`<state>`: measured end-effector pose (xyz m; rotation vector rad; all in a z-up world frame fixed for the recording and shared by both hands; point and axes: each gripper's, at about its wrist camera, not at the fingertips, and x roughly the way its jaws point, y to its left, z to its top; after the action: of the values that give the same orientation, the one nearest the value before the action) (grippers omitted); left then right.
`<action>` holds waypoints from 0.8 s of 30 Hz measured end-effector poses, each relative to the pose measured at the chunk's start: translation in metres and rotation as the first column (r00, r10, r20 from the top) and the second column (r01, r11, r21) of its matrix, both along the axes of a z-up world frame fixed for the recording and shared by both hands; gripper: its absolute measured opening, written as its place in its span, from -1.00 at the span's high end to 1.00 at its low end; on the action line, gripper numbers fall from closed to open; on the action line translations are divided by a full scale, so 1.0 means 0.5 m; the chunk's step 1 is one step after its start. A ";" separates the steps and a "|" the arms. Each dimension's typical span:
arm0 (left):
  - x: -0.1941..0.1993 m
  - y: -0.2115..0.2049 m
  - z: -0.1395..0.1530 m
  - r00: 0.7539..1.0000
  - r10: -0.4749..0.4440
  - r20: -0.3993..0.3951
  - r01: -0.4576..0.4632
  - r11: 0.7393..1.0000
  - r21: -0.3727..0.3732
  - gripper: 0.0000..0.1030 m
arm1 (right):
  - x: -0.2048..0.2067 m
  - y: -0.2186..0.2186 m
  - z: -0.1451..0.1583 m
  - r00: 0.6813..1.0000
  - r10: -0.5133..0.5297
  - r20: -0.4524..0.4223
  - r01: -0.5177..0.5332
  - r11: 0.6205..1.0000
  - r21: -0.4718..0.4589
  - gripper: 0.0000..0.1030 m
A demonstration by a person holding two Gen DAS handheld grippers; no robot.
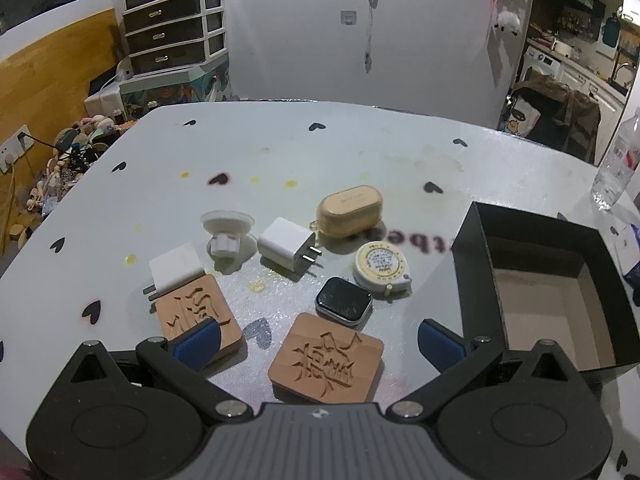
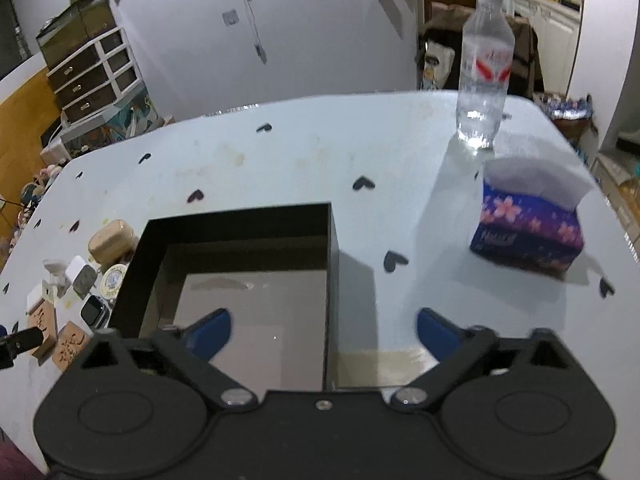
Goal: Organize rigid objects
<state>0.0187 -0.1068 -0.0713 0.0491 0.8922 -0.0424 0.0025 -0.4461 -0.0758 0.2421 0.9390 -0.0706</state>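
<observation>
My left gripper (image 1: 318,344) is open just above the table, and a carved wooden block (image 1: 326,358) lies between its fingers. A second carved block (image 1: 198,314) sits under the left fingertip (image 1: 198,344). Beyond them lie a smartwatch body (image 1: 344,306), a round tape measure (image 1: 380,266), a white charger plug (image 1: 286,248), a beige earbud case (image 1: 350,212), a suction-cup holder (image 1: 228,232) and a white adapter (image 1: 176,270). An open black box (image 1: 476,248) stands to the right. My right gripper (image 2: 324,332) is open and straddles the right wall of that box (image 2: 240,212), which looks empty.
A clear water bottle (image 2: 484,68) stands at the table's far right. A purple tissue pack (image 2: 528,228) lies to the right of the box. The white table (image 2: 320,152) carries black heart marks. A set of drawers (image 1: 172,28) and floor clutter sit beyond the table's left edge.
</observation>
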 end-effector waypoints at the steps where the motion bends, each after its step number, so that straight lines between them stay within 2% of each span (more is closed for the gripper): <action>1: 0.000 0.000 -0.001 1.000 0.000 -0.002 0.000 1.000 0.002 -1.00 | 0.004 0.000 -0.007 1.000 0.002 -0.013 -0.002 1.000 0.007 -0.36; 2: 0.001 0.000 -0.003 1.000 -0.002 -0.005 0.002 1.000 0.001 -1.00 | 0.007 0.002 -0.014 1.000 0.003 -0.023 -0.003 1.000 0.010 -0.16; 4: 0.001 0.000 -0.006 1.000 -0.007 -0.009 0.007 1.000 0.002 -1.00 | 0.013 0.006 -0.025 0.999 0.004 -0.043 -0.004 1.000 0.004 0.05; 6: 0.003 -0.001 -0.009 1.000 -0.009 -0.017 0.009 1.000 0.001 -1.00 | 0.017 0.008 -0.036 0.998 0.003 -0.064 -0.003 1.000 0.001 0.10; 8: 0.008 0.000 -0.015 0.999 -0.019 -0.034 0.019 1.000 -0.013 -1.00 | 0.020 0.009 -0.046 0.997 0.010 -0.082 -0.009 1.000 0.011 0.44; 9: 0.012 0.001 -0.019 0.999 -0.028 -0.043 0.027 0.999 -0.024 -1.00 | 0.021 0.010 -0.050 0.996 0.009 -0.090 -0.008 1.000 0.010 0.50; 11: 0.018 0.000 -0.028 0.997 -0.046 -0.056 0.045 0.999 -0.031 -1.00 | 0.021 0.011 -0.056 0.995 0.006 -0.098 -0.006 1.000 0.006 0.76; 16: 0.036 -0.012 -0.053 0.986 -0.147 -0.076 0.148 0.989 0.003 -1.00 | 0.022 0.007 -0.063 0.994 -0.018 -0.105 0.018 1.000 -0.001 0.84; 20: 0.054 -0.023 -0.082 0.964 -0.240 -0.119 0.249 0.966 0.068 -0.92 | 0.021 0.007 -0.064 0.995 -0.020 -0.097 0.020 1.000 0.003 0.89; 24: 0.074 -0.014 -0.109 0.943 -0.279 -0.182 0.293 0.954 0.058 -0.84 | 0.021 0.011 -0.064 0.995 -0.022 -0.093 0.021 1.000 -0.011 0.89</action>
<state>0.0558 -0.1137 -0.1257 0.2578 1.0540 -0.2845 0.0131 -0.4405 -0.1076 0.2407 1.0284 -0.1069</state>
